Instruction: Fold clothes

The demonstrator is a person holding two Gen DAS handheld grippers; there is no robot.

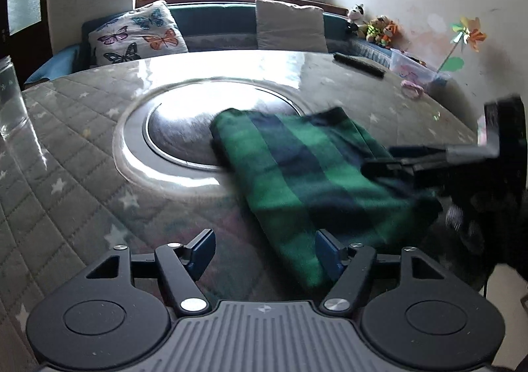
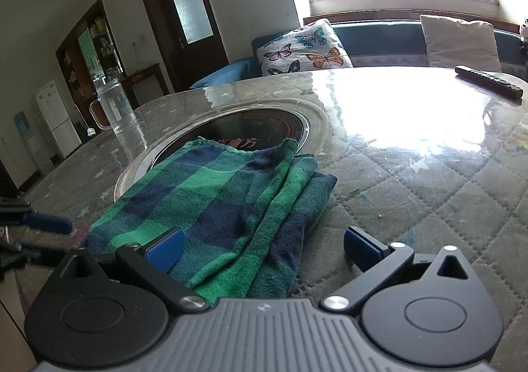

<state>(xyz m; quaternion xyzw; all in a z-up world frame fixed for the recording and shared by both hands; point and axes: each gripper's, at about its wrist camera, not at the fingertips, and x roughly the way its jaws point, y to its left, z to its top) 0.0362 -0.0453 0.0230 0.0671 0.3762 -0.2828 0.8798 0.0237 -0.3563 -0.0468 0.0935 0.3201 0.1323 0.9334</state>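
Both tongs angled down — left tongs [image 1: 262, 248] and right tongs [image 2: 264, 245] spread, over checked cloth [image 2: 224, 207].

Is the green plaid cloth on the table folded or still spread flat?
Folded. The green plaid cloth lies in stacked layers, their edges showing along its right side, as a compact bundle partly over the round cooktop.

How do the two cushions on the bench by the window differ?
The butterfly cushion is white with coloured butterflies printed on it; the plain cushion is off-white with no pattern. The butterfly cushion sits at the left end of the bench, the plain cushion further right. Both stand upright against the backrest, behind the table.
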